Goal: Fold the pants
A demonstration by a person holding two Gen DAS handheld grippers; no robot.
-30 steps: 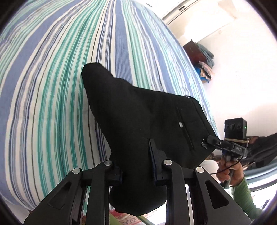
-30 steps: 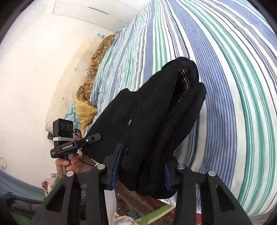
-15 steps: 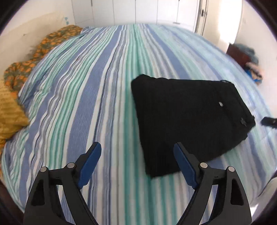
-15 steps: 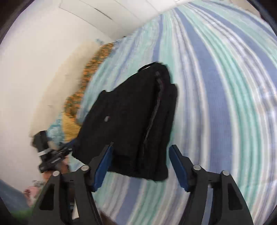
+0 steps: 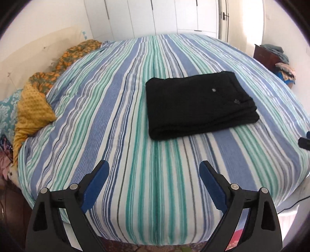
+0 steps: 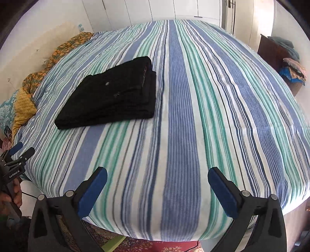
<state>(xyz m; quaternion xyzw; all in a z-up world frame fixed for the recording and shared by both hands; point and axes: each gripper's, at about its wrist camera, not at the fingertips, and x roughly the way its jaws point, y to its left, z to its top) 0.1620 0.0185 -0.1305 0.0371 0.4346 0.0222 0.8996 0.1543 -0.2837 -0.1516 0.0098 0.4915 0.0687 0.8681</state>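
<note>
The black pants [image 5: 197,102] lie folded in a flat rectangle on the striped bed [image 5: 120,120]; in the right wrist view the pants [image 6: 110,95] sit at the left. My left gripper [image 5: 154,174] is open and empty, well back from the pants over the bed's near edge. My right gripper [image 6: 157,180] is open and empty, to the right of the pants and back from them. The left gripper also shows in the right wrist view [image 6: 19,153], held by a hand.
Orange and yellow cloths [image 5: 34,108] are piled at the bed's left side. A dark wooden stand with clothes [image 5: 275,58] is at the right. White cupboard doors [image 5: 155,17] are behind the bed. A red rug [image 6: 174,246] lies below.
Both grippers have let go of the pants, opened and pulled back. The pants, held up a second ago, now lie folded on the bed.
</note>
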